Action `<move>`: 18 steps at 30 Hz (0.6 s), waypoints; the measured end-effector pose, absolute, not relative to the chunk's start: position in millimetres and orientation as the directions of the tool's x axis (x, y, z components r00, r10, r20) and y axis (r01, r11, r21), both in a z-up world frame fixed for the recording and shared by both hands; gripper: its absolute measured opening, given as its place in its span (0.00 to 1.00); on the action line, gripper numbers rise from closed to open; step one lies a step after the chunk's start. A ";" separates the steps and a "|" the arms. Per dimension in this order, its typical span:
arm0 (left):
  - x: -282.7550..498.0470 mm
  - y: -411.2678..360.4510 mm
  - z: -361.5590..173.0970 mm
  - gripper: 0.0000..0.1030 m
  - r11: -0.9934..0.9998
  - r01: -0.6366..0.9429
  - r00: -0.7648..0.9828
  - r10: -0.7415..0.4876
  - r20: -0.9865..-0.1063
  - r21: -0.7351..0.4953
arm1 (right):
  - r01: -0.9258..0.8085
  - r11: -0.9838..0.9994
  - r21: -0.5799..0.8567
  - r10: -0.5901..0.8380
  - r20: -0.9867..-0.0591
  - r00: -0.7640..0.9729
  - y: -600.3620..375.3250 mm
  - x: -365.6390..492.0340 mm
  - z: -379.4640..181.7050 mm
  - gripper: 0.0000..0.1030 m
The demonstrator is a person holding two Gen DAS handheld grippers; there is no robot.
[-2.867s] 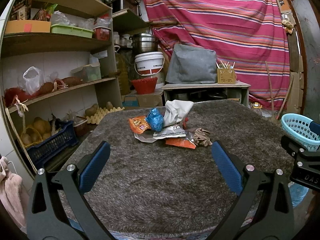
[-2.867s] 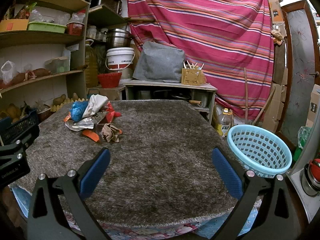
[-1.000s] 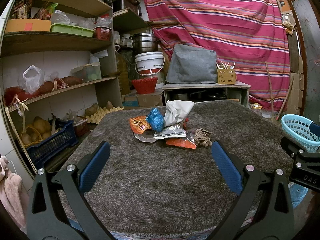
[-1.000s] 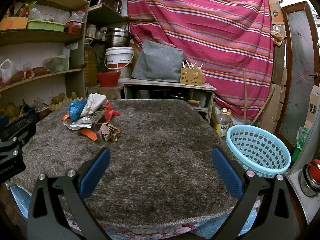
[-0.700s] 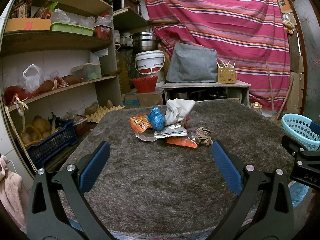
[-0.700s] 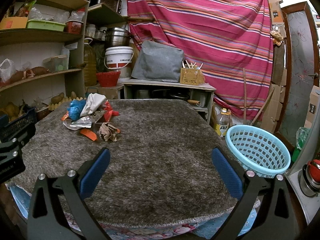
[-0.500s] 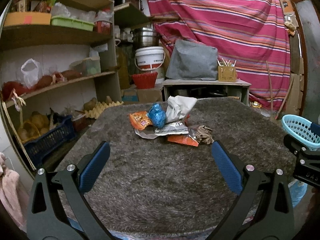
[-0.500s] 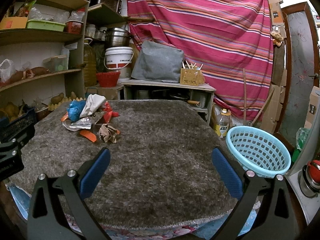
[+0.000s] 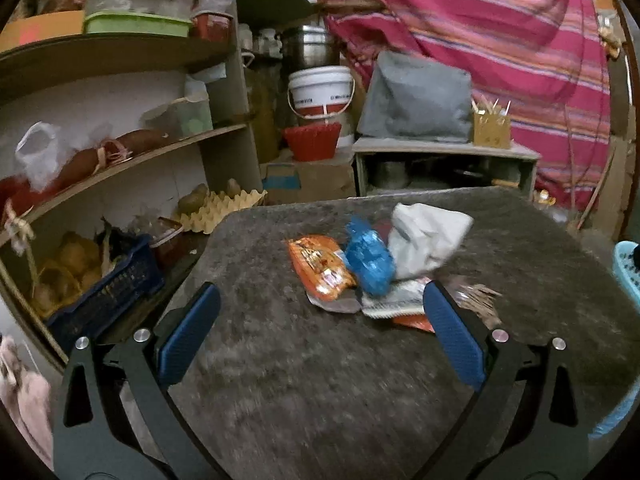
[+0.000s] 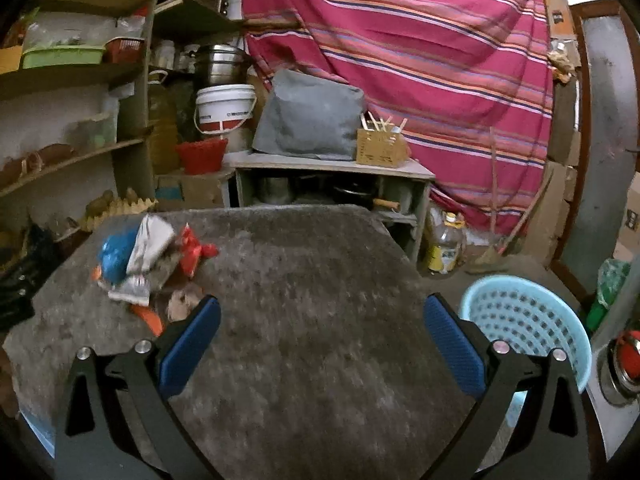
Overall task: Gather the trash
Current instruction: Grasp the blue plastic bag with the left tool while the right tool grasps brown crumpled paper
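A heap of trash lies on the grey furry table top (image 9: 304, 380): an orange snack wrapper (image 9: 320, 268), a crumpled blue bag (image 9: 370, 262), a white bag (image 9: 424, 236), a silver wrapper (image 9: 396, 304) and brown crumpled paper (image 9: 476, 300). My left gripper (image 9: 320, 336) is open and empty, just short of the heap. The heap also shows at the left of the right wrist view (image 10: 136, 264). My right gripper (image 10: 320, 340) is open and empty above the table. A light blue basket (image 10: 528, 320) stands beside the table at the right.
Shelves with tubs, bags and produce (image 9: 120, 152) stand left of the table. A dark blue crate (image 9: 104, 296) sits low beside them. Behind the table are a low cabinet (image 10: 332, 184), a white bucket (image 9: 320, 92), a grey bag (image 10: 312, 120) and a striped curtain (image 10: 420, 40).
Both grippers have moved forward over the table and both views have tilted down. The left gripper has come close to the trash heap. Both stay open.
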State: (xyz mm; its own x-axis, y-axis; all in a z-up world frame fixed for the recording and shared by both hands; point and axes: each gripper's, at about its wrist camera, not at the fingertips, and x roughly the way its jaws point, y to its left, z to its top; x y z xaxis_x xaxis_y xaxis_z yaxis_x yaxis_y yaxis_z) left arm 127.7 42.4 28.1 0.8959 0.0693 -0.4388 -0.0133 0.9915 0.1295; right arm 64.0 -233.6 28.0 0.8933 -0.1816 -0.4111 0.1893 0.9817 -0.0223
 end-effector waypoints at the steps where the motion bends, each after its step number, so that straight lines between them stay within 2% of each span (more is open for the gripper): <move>1: 139.2 42.9 27.5 0.95 0.991 -0.011 0.890 0.070 -0.450 0.132 | 0.191 0.981 -0.038 -0.190 -0.410 0.892 -232.5 69.8 29.3 0.96; 5: 174.3 43.9 23.9 0.95 0.991 -0.007 0.878 0.069 -0.473 0.132 | 0.220 0.970 -0.103 -0.243 -0.421 0.874 -235.3 104.9 25.9 0.96; 8: 193.0 40.4 13.0 0.95 0.990 0.008 0.870 0.064 -0.490 0.144 | 0.242 0.965 -0.095 -0.259 -0.451 0.854 -243.5 118.1 11.5 0.96; 13: 216.1 29.3 -3.4 0.95 0.981 0.001 0.856 0.100 -0.507 0.196 | 0.287 0.954 -0.092 -0.288 -0.553 0.782 -265.7 140.3 -18.6 0.96; 16: 223.8 25.0 -4.2 0.95 0.985 0.036 0.850 0.059 -0.524 0.169 | 0.303 0.950 -0.080 -0.290 -0.589 0.754 -268.5 149.9 -24.2 0.96; 17: 224.8 22.7 -4.6 0.92 0.985 0.038 0.853 0.057 -0.518 0.170 | 0.301 0.951 -0.070 -0.283 -0.590 0.756 -268.3 151.2 -24.3 0.96; 18: 225.5 20.2 -5.6 0.85 0.983 0.042 0.855 0.056 -0.516 0.177 | 0.293 0.954 -0.054 -0.268 -0.590 0.761 -266.5 151.9 -25.1 0.96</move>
